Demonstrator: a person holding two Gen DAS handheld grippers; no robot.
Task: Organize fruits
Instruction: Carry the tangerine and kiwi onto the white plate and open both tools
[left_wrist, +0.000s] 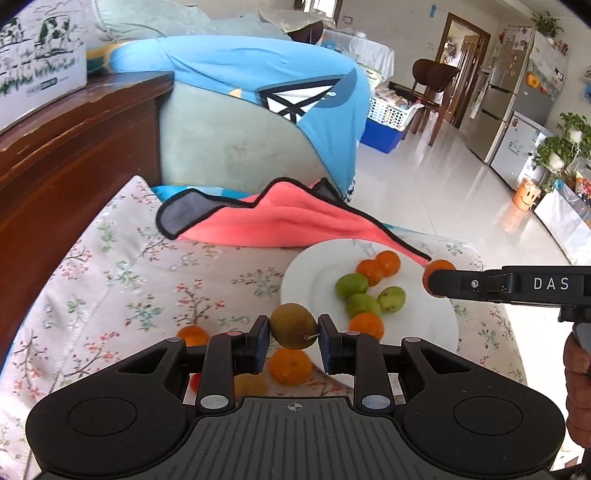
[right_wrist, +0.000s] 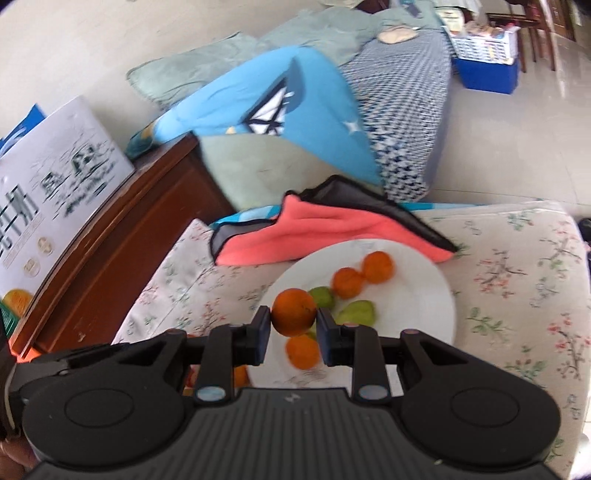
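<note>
1. The left hand-held gripper (left_wrist: 293, 328) is clamped on a brownish-green kiwi (left_wrist: 293, 325), one pad pressing each side, held above the flowered cloth (left_wrist: 110, 288) just left of the white plate (left_wrist: 306, 280).
2. The right hand-held gripper (right_wrist: 293, 321) is clamped on an orange (right_wrist: 294, 312), lifted over the near-left part of the plate (right_wrist: 424, 295); in the left wrist view the same orange (left_wrist: 437, 275) shows at the fingertips over the plate's far right rim, with a hand (left_wrist: 578, 387) on the grip.
3. On the plate lie three green fruits (left_wrist: 351, 286) close together in the middle, two oranges (left_wrist: 388, 263) touching each other behind them, and one orange (left_wrist: 366, 325) at the near edge.
4. Off the plate, on the cloth, an orange (left_wrist: 290, 367) sits under the kiwi and another orange (left_wrist: 192, 335) lies further left (partly hidden by the gripper body).
5. A pink towel with black trim (left_wrist: 280, 218) lies crumpled behind the plate, its edge touching the rim.
</note>
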